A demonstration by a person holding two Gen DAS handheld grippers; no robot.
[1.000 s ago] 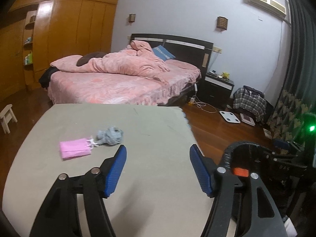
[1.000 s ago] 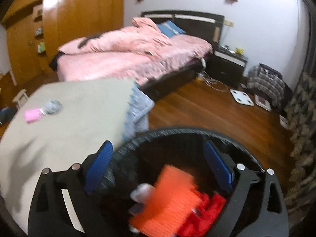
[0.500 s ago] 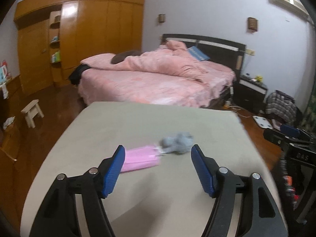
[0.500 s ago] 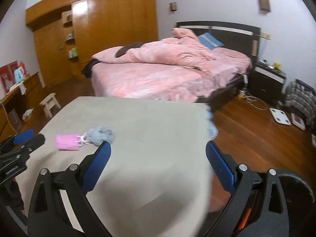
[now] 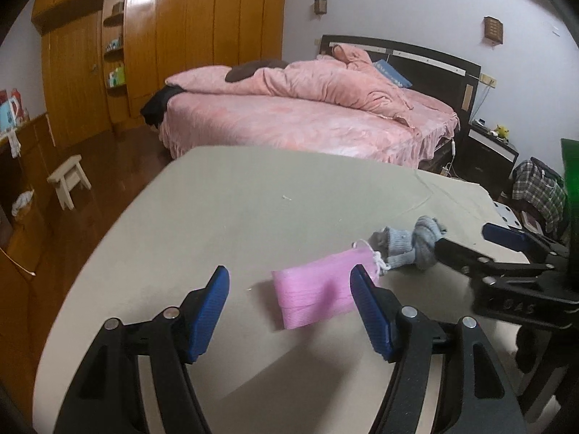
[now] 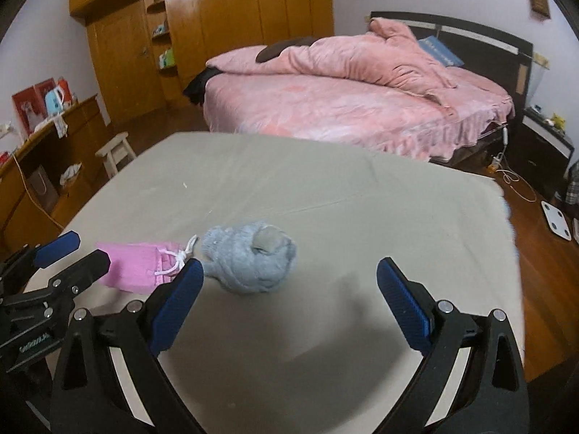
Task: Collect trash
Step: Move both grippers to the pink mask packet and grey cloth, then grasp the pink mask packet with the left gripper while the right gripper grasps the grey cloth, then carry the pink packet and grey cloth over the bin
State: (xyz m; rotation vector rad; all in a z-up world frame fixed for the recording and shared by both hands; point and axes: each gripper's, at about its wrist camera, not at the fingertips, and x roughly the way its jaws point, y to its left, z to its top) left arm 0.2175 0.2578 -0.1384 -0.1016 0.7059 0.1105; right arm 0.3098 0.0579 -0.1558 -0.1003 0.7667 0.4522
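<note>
A pink face mask (image 5: pixel 315 289) lies flat on the grey-green table (image 5: pixel 235 217), its white ear loop touching a balled-up grey sock (image 5: pixel 412 246). My left gripper (image 5: pixel 289 289) is open just short of the mask, nothing between its blue pads. In the right wrist view the grey sock (image 6: pixel 249 256) lies ahead of my open right gripper (image 6: pixel 289 278), with the pink mask (image 6: pixel 137 264) to its left. The left gripper (image 6: pixel 68 249) shows at that view's left edge, the right gripper (image 5: pixel 481 242) at the left wrist view's right edge, close beside the sock.
A bed (image 5: pixel 307 115) with pink bedding stands beyond the table, a wooden wardrobe (image 5: pixel 163 43) behind it. A small white stool (image 5: pixel 68 181) is on the wooden floor at left. A nightstand (image 6: pixel 542 152) and a white scale (image 6: pixel 557 220) are at right.
Both grippers swung left over the table and down toward the mask and sock. The black bin with orange and red trash under the right gripper has left view.
</note>
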